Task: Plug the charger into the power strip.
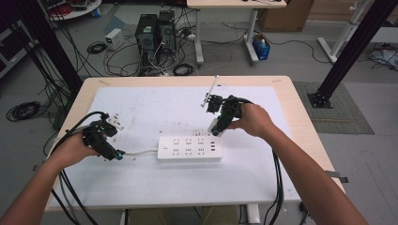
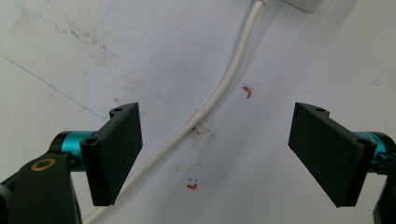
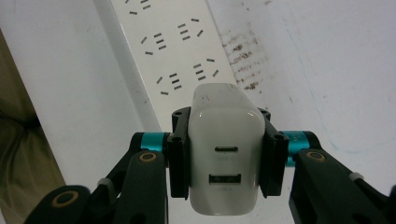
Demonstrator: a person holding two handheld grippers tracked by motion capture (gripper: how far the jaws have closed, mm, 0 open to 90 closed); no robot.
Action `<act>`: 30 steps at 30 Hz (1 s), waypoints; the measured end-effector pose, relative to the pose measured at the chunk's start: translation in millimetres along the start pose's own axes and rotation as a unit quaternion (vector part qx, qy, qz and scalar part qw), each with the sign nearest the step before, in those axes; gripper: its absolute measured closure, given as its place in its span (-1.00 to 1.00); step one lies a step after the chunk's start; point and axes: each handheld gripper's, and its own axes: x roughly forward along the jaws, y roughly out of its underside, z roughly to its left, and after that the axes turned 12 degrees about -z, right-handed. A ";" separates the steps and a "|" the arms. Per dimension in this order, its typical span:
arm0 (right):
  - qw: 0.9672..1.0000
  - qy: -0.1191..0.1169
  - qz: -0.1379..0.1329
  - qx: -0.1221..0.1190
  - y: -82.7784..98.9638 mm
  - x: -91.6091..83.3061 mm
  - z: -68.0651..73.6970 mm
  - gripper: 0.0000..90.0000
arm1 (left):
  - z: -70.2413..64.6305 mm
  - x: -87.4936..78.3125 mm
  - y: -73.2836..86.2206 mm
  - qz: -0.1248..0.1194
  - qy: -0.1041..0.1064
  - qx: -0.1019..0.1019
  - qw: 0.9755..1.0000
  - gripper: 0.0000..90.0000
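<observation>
Right gripper (image 1: 217,127) pinching white charger (image 3: 225,149), hovering just above right end of power strip (image 1: 189,148) at frame centre; strip's long axis runs left-right. Left gripper (image 1: 114,152) spread, straddling strip's cord (image 2: 219,91)

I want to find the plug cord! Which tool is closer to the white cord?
Left. The left tool hangs open right over the white cord; the right tool, gripping a charger, is above the power strip's far end.
</observation>
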 end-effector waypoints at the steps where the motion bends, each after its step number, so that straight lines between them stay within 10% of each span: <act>1: 1.000 -0.003 0.001 -0.004 -2.2 3.9 -0.4 0.38 | -0.2 1.1 0.7 0.001 0.001 0.000 1.000 -0.61; 22: 0.992 -0.025 0.072 -0.099 -25.9 72.2 11.1 0.38 | -0.5 14.9 15.8 -0.004 0.013 -0.018 1.000 -0.61; 30: 0.976 -0.023 0.098 -0.195 -29.5 83.4 22.6 0.38 | -1.1 18.2 17.1 -0.005 0.016 -0.016 1.000 -0.61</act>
